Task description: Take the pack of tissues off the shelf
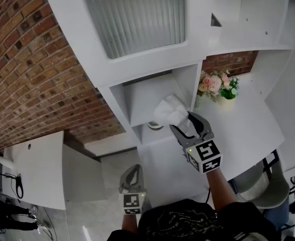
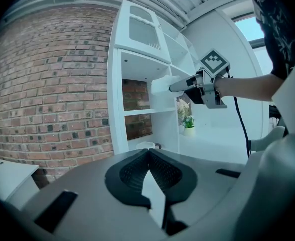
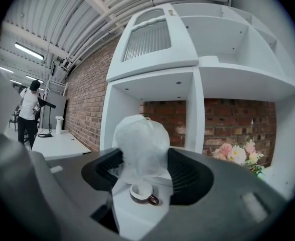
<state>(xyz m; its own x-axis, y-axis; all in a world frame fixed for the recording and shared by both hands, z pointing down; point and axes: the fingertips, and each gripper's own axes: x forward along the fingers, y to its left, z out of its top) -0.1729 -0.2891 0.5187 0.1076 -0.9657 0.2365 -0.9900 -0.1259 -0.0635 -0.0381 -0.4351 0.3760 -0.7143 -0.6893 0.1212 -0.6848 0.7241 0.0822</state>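
The pack of tissues (image 1: 168, 109) is a soft white plastic-wrapped bundle. My right gripper (image 1: 181, 121) is shut on it, holding it just in front of an open compartment of the white shelf unit (image 1: 152, 92). In the right gripper view the pack of tissues (image 3: 141, 144) stands up between the dark jaws and hides part of the compartment behind. The left gripper view shows the pack (image 2: 160, 84) from the side, at the shelf's front edge. My left gripper (image 1: 132, 173) hangs low and apart from the shelf, its tips (image 2: 148, 152) touching with nothing between them.
A small cup (image 3: 140, 192) sits on the white counter (image 1: 238, 129) below the compartment. A pot of pink flowers (image 1: 217, 84) stands to the right against the brick wall. A white desk (image 1: 37, 169) is at the left, a chair (image 1: 268, 185) at the right. A person (image 3: 29, 109) stands far off.
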